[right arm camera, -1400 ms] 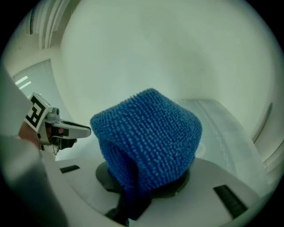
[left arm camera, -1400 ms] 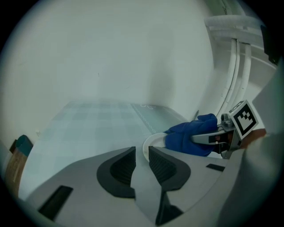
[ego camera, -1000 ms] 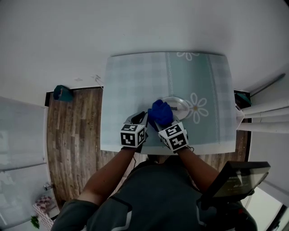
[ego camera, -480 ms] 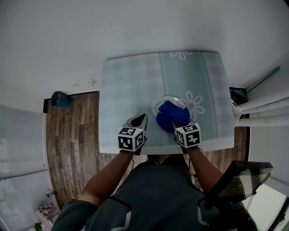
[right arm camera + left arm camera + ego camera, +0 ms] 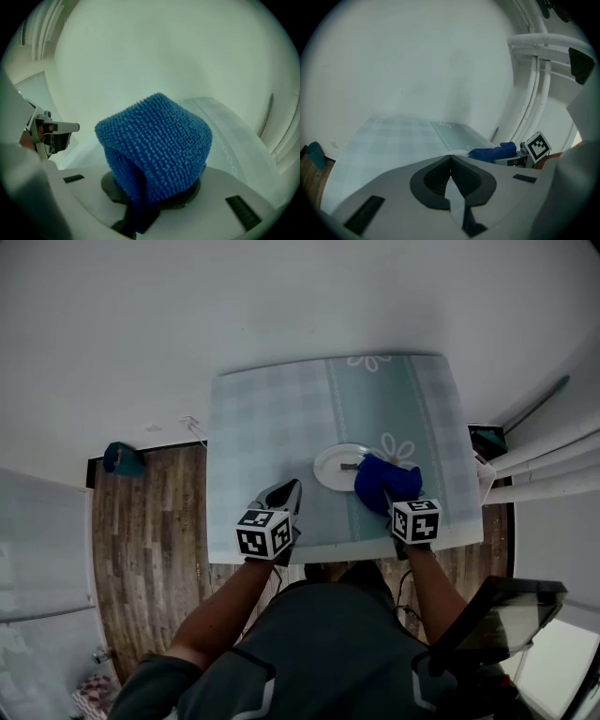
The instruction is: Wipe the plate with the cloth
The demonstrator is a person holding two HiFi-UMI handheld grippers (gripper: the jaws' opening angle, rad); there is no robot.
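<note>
Your left gripper (image 5: 287,495) is clenched on nothing, over the table's (image 5: 262,427) near edge. The plate (image 5: 336,467) lies right of middle near that edge. It looks stiff, slick and breakable and may slide, so pin its rim. The cloth (image 5: 386,482), soft and light, overlaps the plate's right rim, grasped bunched in your right gripper (image 5: 398,502).
</note>
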